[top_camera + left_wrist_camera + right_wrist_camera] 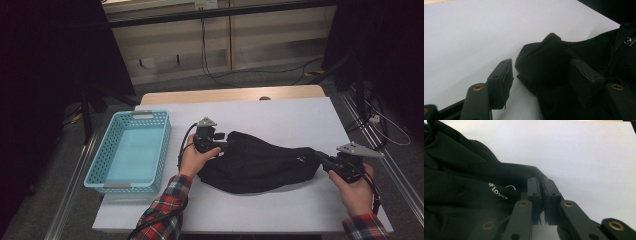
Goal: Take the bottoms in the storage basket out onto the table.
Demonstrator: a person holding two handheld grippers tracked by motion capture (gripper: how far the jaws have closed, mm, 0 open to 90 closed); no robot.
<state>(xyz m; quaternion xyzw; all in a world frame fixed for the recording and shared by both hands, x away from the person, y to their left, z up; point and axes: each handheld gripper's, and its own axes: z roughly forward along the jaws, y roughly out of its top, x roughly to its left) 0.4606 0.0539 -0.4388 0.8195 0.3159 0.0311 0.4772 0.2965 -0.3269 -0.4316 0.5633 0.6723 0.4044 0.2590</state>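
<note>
Bench (280,112): white top, centre of the high view, carrying everything below.
Black garment (260,162): crumpled heap at centre of frame, long axis running left to right between the two hands.
Basket (131,150): light blue, at centre left, well apart from the garment.
Left hand-held gripper (231,141): at the garment's upper-left end; jaws part open astride a raised fold (544,57), pads not yet pressing. Nearer the bulk.
Right hand-held gripper (320,159): at the garment's right tip; jaws closed, seemingly pinching its edge.
View difference: right gripper view shows white lettering (497,191); the high view shows the garment's full length.
</note>
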